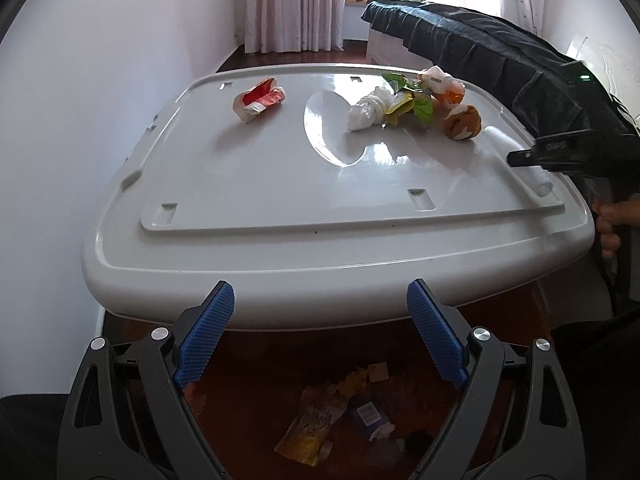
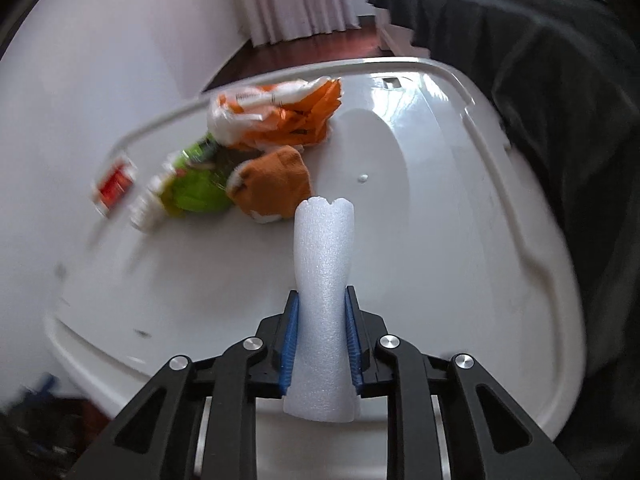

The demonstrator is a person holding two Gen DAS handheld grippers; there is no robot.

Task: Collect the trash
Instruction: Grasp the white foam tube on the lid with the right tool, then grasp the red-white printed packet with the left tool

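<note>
Large glossy white counter [image 1: 280, 184] with a raised rim, filling most of both views; dark fabric draped over furniture [image 1: 500, 52] along its right side; pale curtains [image 1: 292, 4] at the far wall.

Scattered on the far part of the counter: a red and white wrapper [image 1: 259, 99] lying alone to the left; a crumpled white bag [image 1: 370, 109] near the middle; touching it, green and yellow wrappers [image 1: 408, 102]; behind those, an orange and white bag [image 2: 280, 114]; just beside them, a small orange-brown bundle [image 1: 462, 121].

On the dark floor under the near edge, a heap of wrappers [image 1: 320, 412], yellow and blue among them.

Left gripper [image 1: 320, 334] hanging over that floor heap, short of the counter edge, blue-padded fingers [image 1: 208, 340] spread wide apart, nothing between them.

Right gripper [image 2: 321, 336] above the counter's right side, fingers clamped on a white foam tube [image 2: 323, 280]; tube pinched near its lower end, squeezed narrow between the blue pads, upper end jutting forward past the fingertips, ragged at the tip.
</note>
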